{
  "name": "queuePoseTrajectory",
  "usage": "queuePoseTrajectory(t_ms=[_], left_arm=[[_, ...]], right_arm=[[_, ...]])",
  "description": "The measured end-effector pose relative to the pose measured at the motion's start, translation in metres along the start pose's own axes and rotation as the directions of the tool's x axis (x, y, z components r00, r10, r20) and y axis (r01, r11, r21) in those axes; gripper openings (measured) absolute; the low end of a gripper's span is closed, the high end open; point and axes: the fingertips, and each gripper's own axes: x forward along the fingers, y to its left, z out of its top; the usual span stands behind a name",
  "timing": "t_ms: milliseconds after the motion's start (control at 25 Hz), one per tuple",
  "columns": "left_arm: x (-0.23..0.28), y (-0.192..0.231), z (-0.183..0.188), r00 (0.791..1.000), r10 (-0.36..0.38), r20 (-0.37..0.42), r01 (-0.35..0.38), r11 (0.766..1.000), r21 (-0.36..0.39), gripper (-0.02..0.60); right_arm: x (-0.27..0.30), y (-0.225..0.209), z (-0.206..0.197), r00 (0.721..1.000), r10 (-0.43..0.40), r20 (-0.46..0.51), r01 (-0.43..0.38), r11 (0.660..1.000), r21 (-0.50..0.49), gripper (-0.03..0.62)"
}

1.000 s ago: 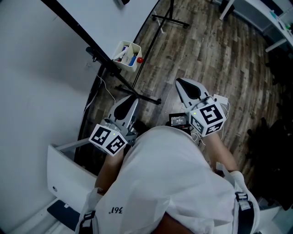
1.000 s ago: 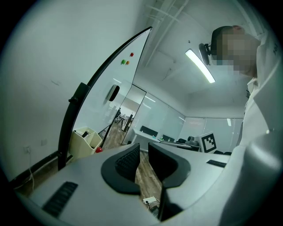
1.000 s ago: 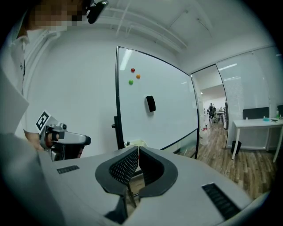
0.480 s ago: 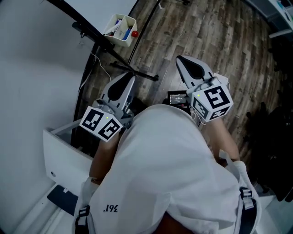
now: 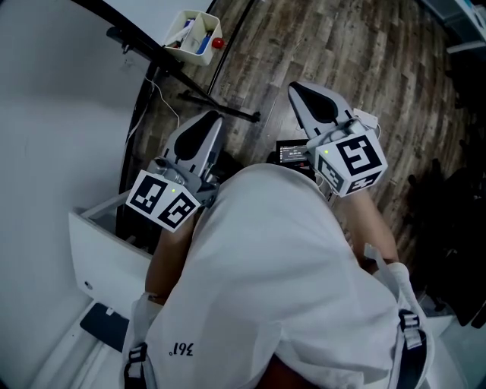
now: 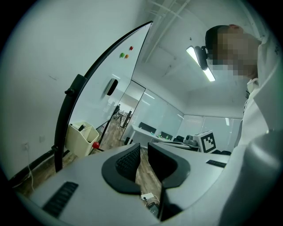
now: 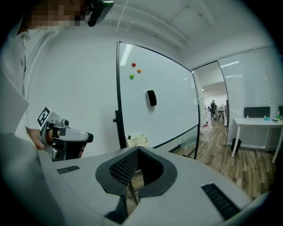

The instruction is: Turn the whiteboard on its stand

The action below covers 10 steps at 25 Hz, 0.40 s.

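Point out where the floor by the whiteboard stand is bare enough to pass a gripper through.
Bare wood floor lies ahead of the right gripper, right of the stand legs. Crowded: under the marker caddy, where those legs and a white cable cross beside the whiteboard.

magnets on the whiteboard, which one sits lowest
The green magnet: it sits below both the red magnet and the orange magnet on the whiteboard.
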Motion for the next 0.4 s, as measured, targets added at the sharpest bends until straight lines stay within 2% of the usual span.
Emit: queuePoseTrajectory(t_ms=[400], left_arm=[[0.0039, 0.0026, -0.0049, 1.0, 0.003, -0.014, -0.003, 1.0, -0.006, 0.061]], right_arm=[[0.0004, -0.006, -0.0023, 1.0, -0.008, -0.006, 0.008, 1.0, -0.014, 0.025]])
